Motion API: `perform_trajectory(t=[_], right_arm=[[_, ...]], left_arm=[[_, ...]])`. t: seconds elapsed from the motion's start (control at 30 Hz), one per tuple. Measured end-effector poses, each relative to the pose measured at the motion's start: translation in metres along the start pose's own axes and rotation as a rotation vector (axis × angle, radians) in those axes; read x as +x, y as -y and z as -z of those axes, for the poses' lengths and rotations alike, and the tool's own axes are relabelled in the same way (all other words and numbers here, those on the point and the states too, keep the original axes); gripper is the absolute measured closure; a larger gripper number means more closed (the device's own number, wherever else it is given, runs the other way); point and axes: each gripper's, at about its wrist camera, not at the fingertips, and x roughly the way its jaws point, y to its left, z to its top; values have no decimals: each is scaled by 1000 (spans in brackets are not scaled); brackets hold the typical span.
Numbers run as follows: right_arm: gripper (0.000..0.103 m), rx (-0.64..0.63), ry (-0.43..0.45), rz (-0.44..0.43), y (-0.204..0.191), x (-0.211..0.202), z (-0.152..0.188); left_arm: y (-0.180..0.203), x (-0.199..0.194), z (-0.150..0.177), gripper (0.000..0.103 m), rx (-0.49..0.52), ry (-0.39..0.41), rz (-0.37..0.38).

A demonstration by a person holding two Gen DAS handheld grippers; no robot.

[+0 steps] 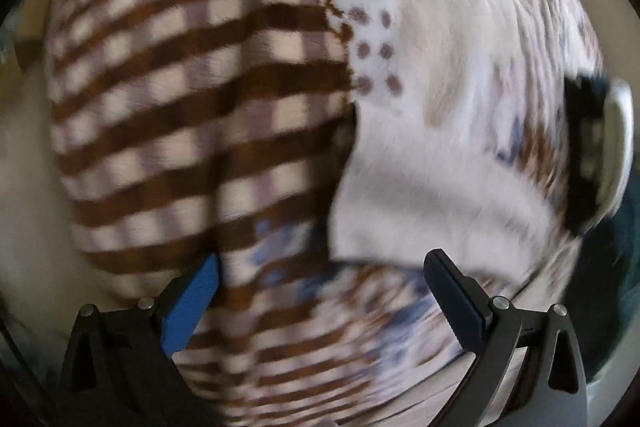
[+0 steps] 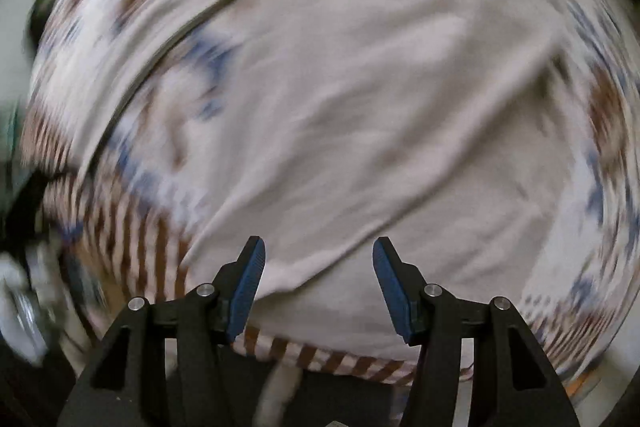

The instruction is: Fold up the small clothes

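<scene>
Across the middle of the right wrist view lay a pale garment [image 2: 340,99], spread flat over a brown checked cloth [image 1: 180,99] and filling most of the frame. Right gripper [image 2: 319,281] hung over its lower edge, jaws spread, nothing between them. Left gripper [image 1: 320,291] was spread too, empty, above the checked cloth. A fold looked just laid; next came regrasping an edge.
</scene>
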Motion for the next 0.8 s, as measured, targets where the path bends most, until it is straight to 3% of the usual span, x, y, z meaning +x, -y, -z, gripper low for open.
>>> perform_trajectory(t=[0.1, 0.17, 0.2, 0.23, 0.3, 0.33, 0.37, 0.63, 0.8], right_arm=[[44, 170, 17, -26, 35, -1, -17], [44, 233, 40, -41, 52, -5, -31], [44, 248, 49, -39, 58, -7, -36], [44, 262, 62, -34, 63, -11, -40], [44, 270, 82, -30, 68, -18, -46], [44, 270, 88, -29, 68, -19, -46], [44, 269, 94, -30, 73, -23, -47], [44, 263, 100, -87, 85, -25, -33], [44, 243, 134, -96, 86, -29, -20]], left_arm=[[7, 15, -8, 2, -46, 41, -16], [9, 23, -10, 13, -78, 71, -55], [12, 22, -9, 30, -78, 96, -79], [15, 20, -8, 39, -62, 117, -112], [23, 12, -3, 74, -38, 150, -177], [25, 8, -1, 81, -25, 162, -193], [29, 2, 3, 102, -4, 187, -202], [97, -59, 23, 103, 275, 402, -156], [175, -128, 68, 103, 592, 596, -46]])
